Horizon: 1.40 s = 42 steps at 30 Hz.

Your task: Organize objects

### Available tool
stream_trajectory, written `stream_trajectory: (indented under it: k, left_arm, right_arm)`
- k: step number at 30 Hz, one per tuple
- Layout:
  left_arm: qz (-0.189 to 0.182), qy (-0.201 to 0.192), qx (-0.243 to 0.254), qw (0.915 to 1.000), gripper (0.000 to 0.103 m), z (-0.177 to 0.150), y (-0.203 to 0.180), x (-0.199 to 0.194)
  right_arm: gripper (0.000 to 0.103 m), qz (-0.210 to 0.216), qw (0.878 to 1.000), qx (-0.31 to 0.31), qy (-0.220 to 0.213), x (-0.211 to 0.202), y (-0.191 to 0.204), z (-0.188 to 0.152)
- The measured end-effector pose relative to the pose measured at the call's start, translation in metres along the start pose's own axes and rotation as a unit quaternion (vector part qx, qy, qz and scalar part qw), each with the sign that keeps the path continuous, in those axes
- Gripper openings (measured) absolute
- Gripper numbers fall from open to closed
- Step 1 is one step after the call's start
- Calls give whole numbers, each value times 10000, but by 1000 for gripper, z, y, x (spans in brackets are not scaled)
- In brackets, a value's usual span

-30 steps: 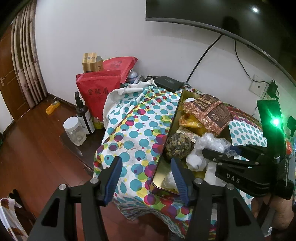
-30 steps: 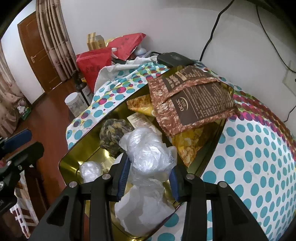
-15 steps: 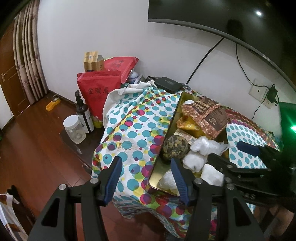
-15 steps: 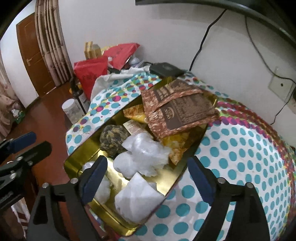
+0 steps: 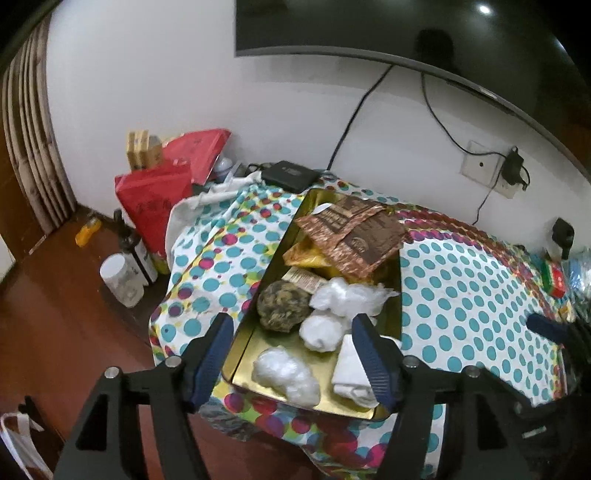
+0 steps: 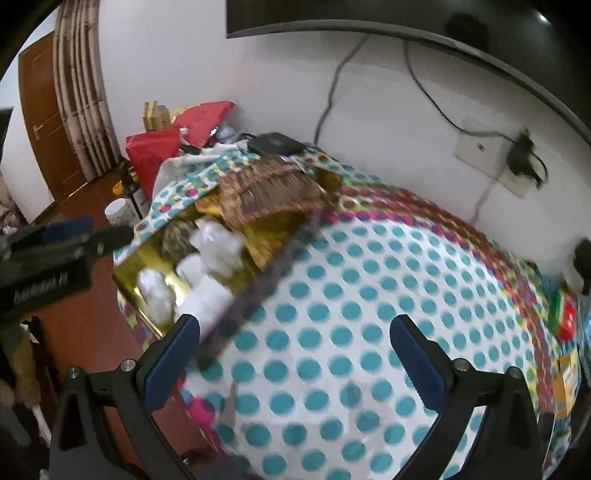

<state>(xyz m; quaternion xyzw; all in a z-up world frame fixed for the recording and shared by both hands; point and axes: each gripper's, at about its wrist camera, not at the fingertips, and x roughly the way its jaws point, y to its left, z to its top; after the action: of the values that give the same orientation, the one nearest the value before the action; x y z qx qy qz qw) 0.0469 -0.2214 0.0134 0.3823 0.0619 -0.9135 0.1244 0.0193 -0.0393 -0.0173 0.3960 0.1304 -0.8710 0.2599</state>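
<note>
Spotty cloth (image 5: 461,280) over a table, gold tin (image 5: 280,243) full of snacks, white wall, big TV (image 5: 406,33), right view blurry, left tongs (image 5: 293,354) wide and empty, right tongs (image 6: 295,350) just spread wide, empty

My right gripper (image 6: 295,350) has just opened, releasing the plastic bundle (image 5: 347,299) into the gold tray (image 5: 273,258), apparently retreating; my left gripper (image 5: 295,354) widened too.

tin tray (image 5: 258,334): glossy gold metal | tablecloth (image 5: 461,295): matt dotted cloth | floor (image 5: 55,332): polished wood

Dotted tablecloth (image 5: 461,280) (gold tin (image 5: 393,280) atop)
</note>
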Motion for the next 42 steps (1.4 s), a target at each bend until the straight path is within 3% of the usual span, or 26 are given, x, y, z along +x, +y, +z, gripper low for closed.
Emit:
stream_trajectory:
  k: [12, 25, 34, 42]
  left_arm:
    - [143, 283, 177, 9993, 69, 6, -37, 13]
    - [-108, 458, 287, 9985, 70, 5, -53, 21]
    - [-299, 105, 461, 9984, 71, 4, -61, 14]
    - [-194, 327, 359, 9986, 71, 2, -53, 23]
  right_arm:
    - [103, -20, 9989, 373, 280, -2, -29, -29]
    - [103, 27, 9988, 328, 371, 5, -29, -32]
    - [103, 37, 9987, 286, 421, 8, -29, -34]
    - [103, -136, 9983, 115, 557, 10, -18, -25]
